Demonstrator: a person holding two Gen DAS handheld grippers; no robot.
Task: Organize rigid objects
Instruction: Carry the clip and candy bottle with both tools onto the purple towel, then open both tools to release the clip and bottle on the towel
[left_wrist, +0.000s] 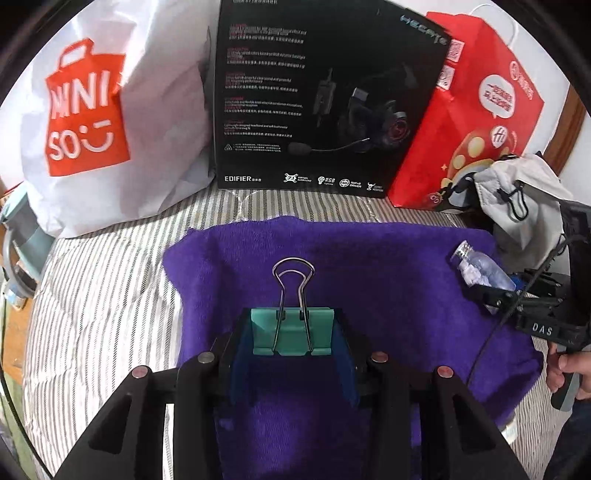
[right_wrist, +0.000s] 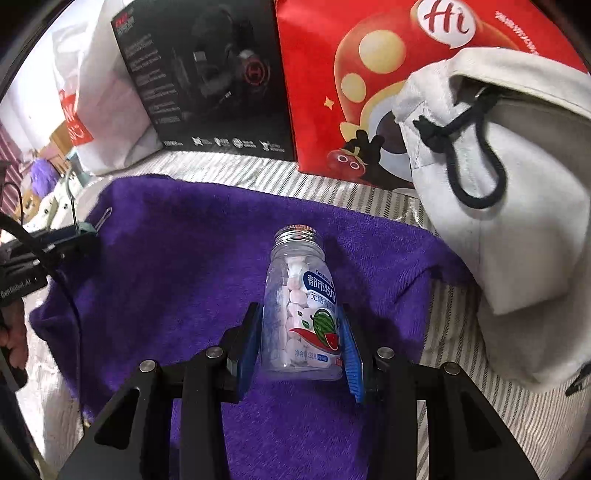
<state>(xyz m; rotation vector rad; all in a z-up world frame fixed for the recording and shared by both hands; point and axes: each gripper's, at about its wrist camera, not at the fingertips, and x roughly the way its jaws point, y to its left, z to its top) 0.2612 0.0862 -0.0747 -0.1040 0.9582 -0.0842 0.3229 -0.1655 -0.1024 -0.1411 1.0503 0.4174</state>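
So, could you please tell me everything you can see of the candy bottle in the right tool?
The candy bottle is clear, plastic-looking, with a silvery screw cap and a label showing a watermelon slice and Chinese text. Small pale pink and white tablets fill much of it. It is gripped at its lower body between the blue pads of the right tool, cap pointing away from the camera, over the purple towel. In the left wrist view it shows at the right, cap up-left.

Black tool (left_wrist: 291, 332) arms, blue finger pads (right_wrist: 354, 360), silver screws (left_wrist: 205, 357).
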